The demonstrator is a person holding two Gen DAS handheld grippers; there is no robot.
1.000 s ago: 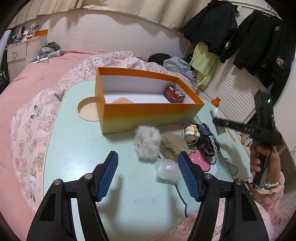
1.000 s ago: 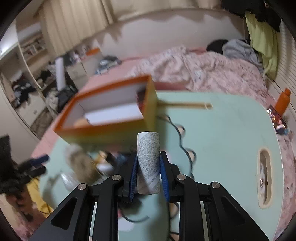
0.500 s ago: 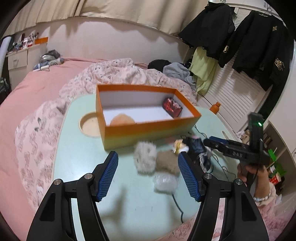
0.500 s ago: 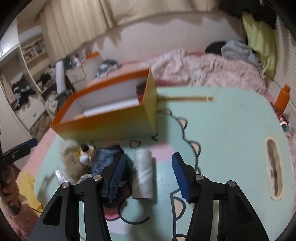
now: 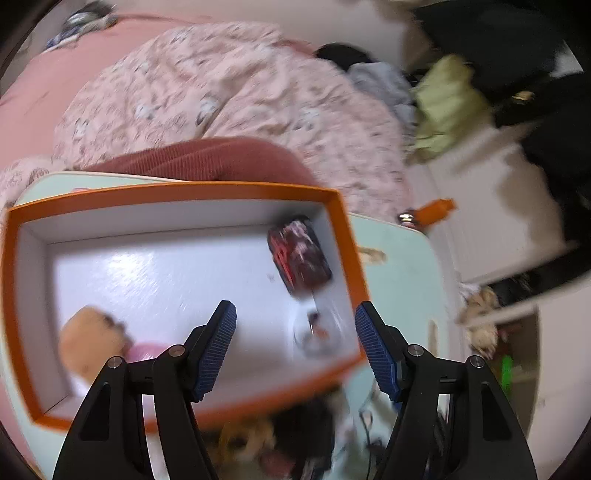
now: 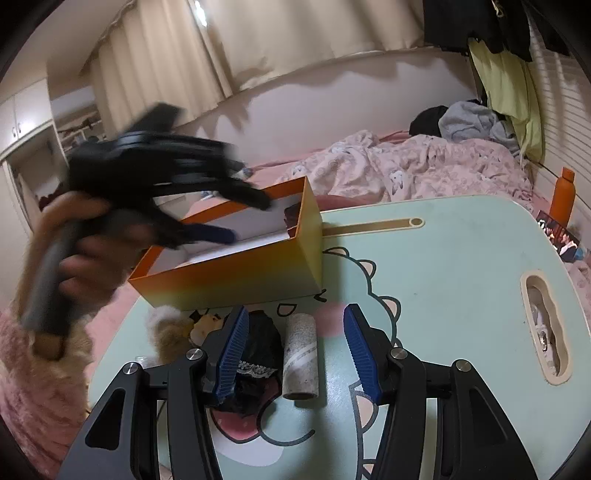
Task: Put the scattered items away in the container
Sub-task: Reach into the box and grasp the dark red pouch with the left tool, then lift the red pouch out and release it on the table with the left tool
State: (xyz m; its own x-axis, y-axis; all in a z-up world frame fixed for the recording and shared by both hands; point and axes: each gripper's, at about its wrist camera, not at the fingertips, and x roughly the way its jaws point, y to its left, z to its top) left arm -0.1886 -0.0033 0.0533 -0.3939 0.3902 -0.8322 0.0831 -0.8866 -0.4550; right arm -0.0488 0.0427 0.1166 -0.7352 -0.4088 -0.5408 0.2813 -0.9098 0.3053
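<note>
We have a few things in the box (image 5: 334, 221), our tongs (image 5: 293, 336) (image 6: 291, 345) both gape empty, and the roll (image 6: 301, 356) and toys (image 6: 173, 328) remain out.

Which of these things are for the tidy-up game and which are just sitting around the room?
For the tidying:
- orange box
- grey roll lying on the table
- black cloth bundle
- furry tan thing
- red and black packet already in the box

Just lying about:
- orange bottle
- pink quilt
- hanging clothes
</note>
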